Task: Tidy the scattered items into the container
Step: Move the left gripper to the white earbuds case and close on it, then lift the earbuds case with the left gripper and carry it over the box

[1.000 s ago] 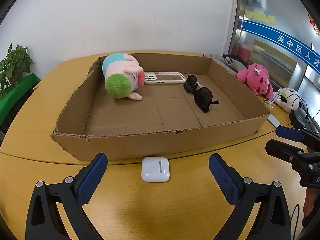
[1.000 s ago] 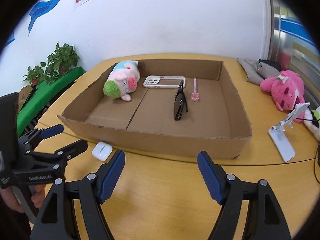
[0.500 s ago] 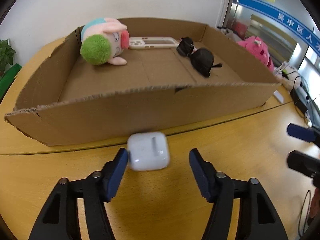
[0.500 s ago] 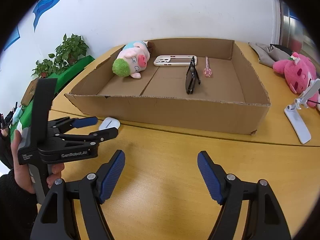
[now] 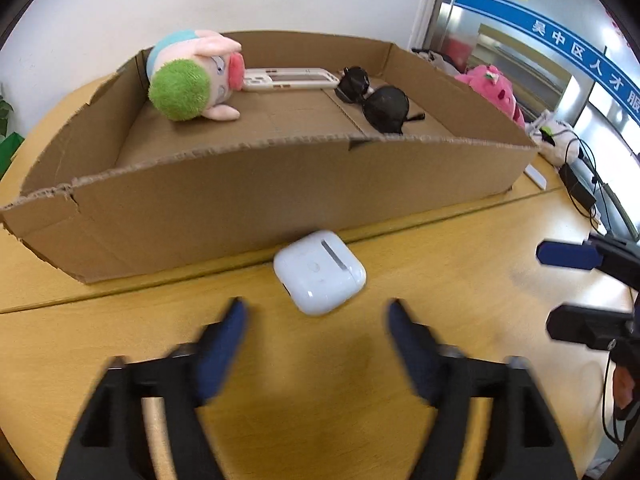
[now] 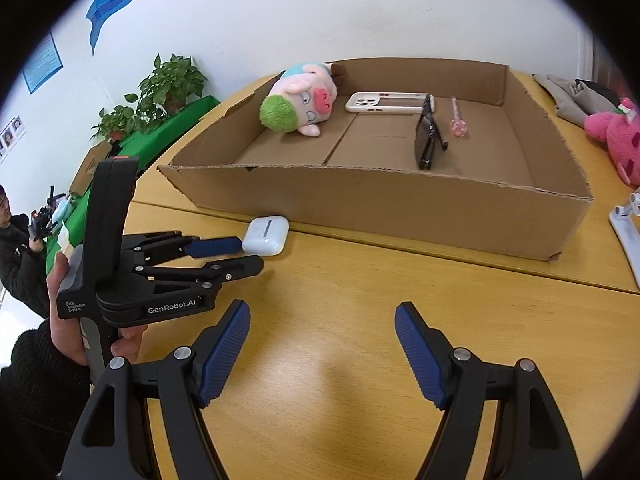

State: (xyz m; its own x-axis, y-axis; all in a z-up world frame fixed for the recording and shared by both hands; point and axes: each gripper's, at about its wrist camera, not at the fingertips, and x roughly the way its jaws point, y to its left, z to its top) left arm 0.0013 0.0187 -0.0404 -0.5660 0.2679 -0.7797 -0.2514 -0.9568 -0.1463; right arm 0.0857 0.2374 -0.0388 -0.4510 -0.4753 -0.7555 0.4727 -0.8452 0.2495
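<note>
A white earbud case (image 5: 320, 276) lies on the wooden table just outside the near wall of the cardboard box (image 5: 248, 208). My left gripper (image 5: 316, 320) is open, its blue pads just short of the case; it also shows in the right wrist view (image 6: 240, 254) beside the case (image 6: 266, 235). My right gripper (image 6: 322, 336) is open and empty over bare table. Inside the box (image 6: 400, 204) lie a plush pig (image 6: 298, 102), a phone case (image 6: 386, 103), black sunglasses (image 6: 428, 140) and a pink pen (image 6: 457, 118).
A pink plush (image 6: 620, 136) and a white phone stand (image 6: 628, 232) sit right of the box. Grey cloth (image 6: 572, 94) lies at the back right. Potted plants (image 6: 160, 92) stand left of the table. Cables and a black device (image 5: 580, 188) lie at the right.
My left gripper has opened a little wider and pulled back slightly. The earbud case has turned and now lies ahead of the pads, not touching them. The right gripper stays put.
</note>
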